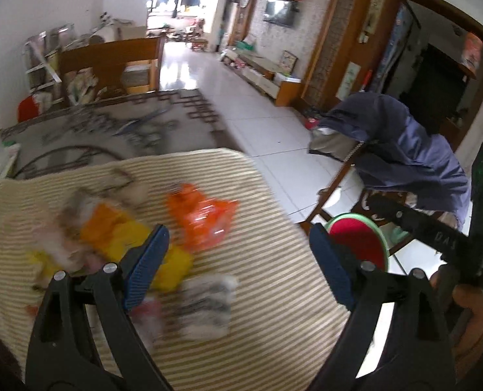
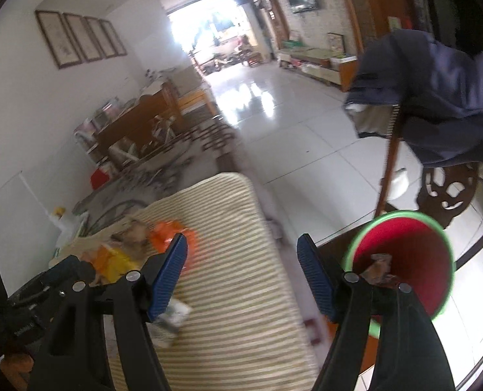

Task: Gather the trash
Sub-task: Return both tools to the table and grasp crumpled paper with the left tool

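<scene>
1. The left gripper [image 1: 238,260] hangs with its jaws spread wide and nothing between them, low in the left wrist view, over the striped cloth [image 1: 267,293] covering the table.
2. The right gripper [image 2: 241,273] is likewise wide open and empty, at the bottom centre of the right wrist view, above the cloth's right edge.
3. The trash lies in a loose heap at the left of both views: an orange wrapper [image 1: 205,218], a yellow wrapper [image 1: 127,238], a crumpled white-and-grey packet [image 1: 205,303] just below them, and some pale, blurred scraps at the far left that I cannot identify.
4. The red bin with a green rim [image 2: 401,260] sits off the table's right edge, at lower right, and already holds a brownish scrap [image 2: 379,268].
5. Risks, as I judge them:
   - Both views are motion-blurred, so a hurried closing could miss a thin wrapper or slip off it.
   - The pieces overlap; pinching one may drag its neighbours or bunch the cloth.
   - Light wrappers could drop to the tiled floor [image 1: 274,123] while crossing the gap to the bin.
   - The chair draped with a blue jacket [image 2: 436,97] stands near the bin and could be knocked.
</scene>
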Demonstrator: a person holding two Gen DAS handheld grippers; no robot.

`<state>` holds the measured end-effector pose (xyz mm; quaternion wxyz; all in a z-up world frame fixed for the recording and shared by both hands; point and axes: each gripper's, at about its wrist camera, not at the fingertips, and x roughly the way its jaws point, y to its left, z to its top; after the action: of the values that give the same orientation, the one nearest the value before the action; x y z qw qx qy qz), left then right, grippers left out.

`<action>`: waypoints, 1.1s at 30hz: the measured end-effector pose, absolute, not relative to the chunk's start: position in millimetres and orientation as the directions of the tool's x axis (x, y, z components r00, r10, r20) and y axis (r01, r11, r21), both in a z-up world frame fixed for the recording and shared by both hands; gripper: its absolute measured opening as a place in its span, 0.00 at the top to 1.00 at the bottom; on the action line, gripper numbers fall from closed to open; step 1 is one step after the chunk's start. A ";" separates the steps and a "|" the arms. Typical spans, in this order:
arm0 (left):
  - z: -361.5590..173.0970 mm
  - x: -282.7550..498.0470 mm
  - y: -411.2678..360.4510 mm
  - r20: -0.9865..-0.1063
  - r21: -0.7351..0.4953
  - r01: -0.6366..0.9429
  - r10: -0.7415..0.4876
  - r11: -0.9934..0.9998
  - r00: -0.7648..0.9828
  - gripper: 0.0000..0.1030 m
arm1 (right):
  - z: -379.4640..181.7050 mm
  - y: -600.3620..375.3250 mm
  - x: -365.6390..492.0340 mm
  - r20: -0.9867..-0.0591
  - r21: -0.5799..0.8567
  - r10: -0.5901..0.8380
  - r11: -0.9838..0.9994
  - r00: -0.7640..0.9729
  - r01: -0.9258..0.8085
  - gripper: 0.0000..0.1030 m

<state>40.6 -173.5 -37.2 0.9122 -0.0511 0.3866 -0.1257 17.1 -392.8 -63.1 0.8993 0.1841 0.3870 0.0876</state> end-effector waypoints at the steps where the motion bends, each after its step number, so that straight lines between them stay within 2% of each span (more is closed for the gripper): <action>1: -38.3 38.8 -164.4 -0.694 -0.187 0.181 -0.260 0.966 0.671 0.17 | -63.8 -384.3 15.5 -0.664 0.396 0.303 0.918 0.684 -0.023 0.29; 9: -61.9 24.3 -53.1 -0.736 -0.127 0.058 -0.133 0.990 0.664 0.17 | -69.6 -307.0 -1.9 -0.671 0.392 0.326 0.918 0.666 -0.055 0.28; 16: -116.9 11.6 21.9 -0.838 -0.101 -0.019 -0.075 0.995 0.541 0.18 | -75.3 -264.7 -9.7 -0.700 0.382 0.345 0.921 0.625 -0.081 0.28; 19: -140.2 12.7 36.6 -0.873 -0.134 -0.045 -0.096 0.990 0.479 0.33 | -75.6 -251.5 -11.1 -0.711 0.373 0.348 0.923 0.612 -0.092 0.28; 24: -160.7 20.1 45.2 -0.895 -0.159 -0.068 -0.114 0.985 0.431 0.36 | -76.2 -235.6 -11.2 -0.720 0.363 0.360 0.924 0.593 -0.120 0.28; 29: -166.7 19.1 50.0 -0.893 -0.225 -0.067 -0.179 0.972 0.412 0.63 | -76.7 -211.6 -8.0 -0.729 0.355 0.394 0.917 0.561 -0.183 0.28; 33: -159.9 14.7 49.3 -0.887 -0.214 -0.056 -0.170 0.975 0.430 0.66 | -83.9 -192.8 4.9 -0.753 0.314 0.397 0.918 0.525 -0.243 0.28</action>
<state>14.7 49.3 -159.9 0.8389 -0.1060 0.5327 -0.0341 4.9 -192.8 -83.9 0.8689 0.0854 0.4515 0.1839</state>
